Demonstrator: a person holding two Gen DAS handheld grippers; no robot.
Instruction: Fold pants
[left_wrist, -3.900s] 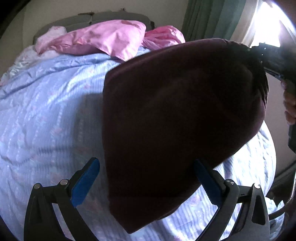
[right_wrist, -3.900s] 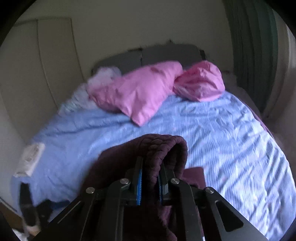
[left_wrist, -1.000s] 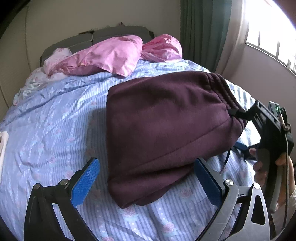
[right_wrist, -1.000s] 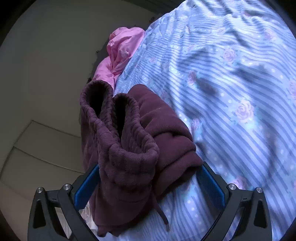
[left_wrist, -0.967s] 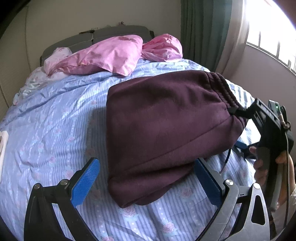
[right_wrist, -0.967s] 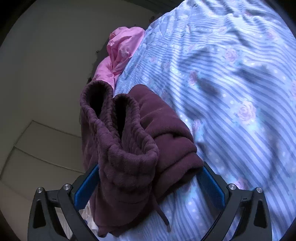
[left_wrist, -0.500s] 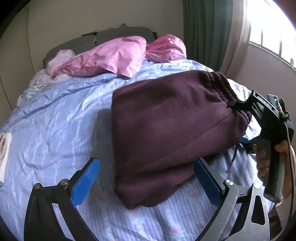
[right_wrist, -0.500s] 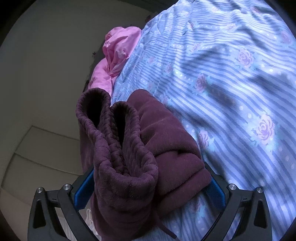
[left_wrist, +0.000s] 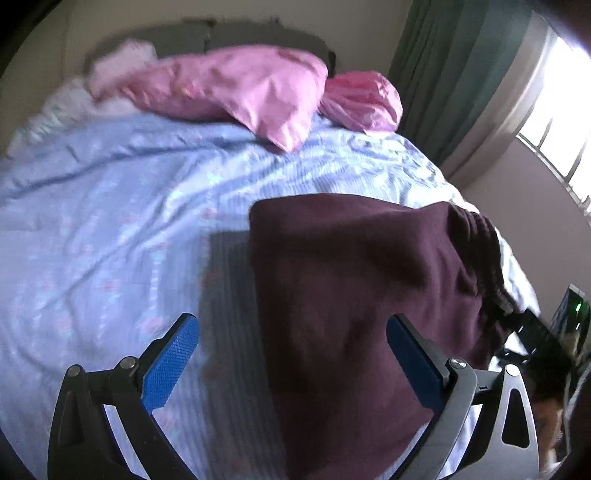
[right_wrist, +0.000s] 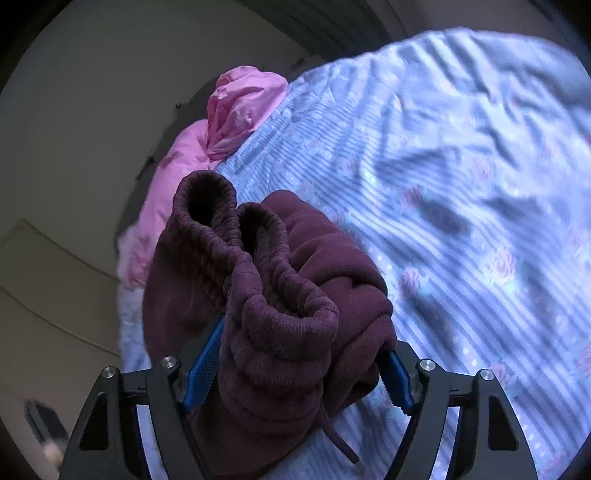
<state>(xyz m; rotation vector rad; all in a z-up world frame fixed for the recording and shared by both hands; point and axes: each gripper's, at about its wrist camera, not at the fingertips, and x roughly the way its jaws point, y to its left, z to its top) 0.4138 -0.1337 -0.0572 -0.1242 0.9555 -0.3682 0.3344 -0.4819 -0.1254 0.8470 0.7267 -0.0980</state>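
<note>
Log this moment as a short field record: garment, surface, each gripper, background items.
garment: maroon pants, folded into a thick bundle, waistband toward the right gripper
surface: blue striped floral bedspread
left gripper: jaws wide apart, nothing gripped
right gripper: jaws closing around the waistband end; firm grip cannot be confirmed
background: pink pillows, green curtain

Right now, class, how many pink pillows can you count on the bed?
2. A large pillow lies across the head of the bed; a smaller crumpled pillow sits beside it, nearer the curtain. Others may be hidden behind them.
</note>
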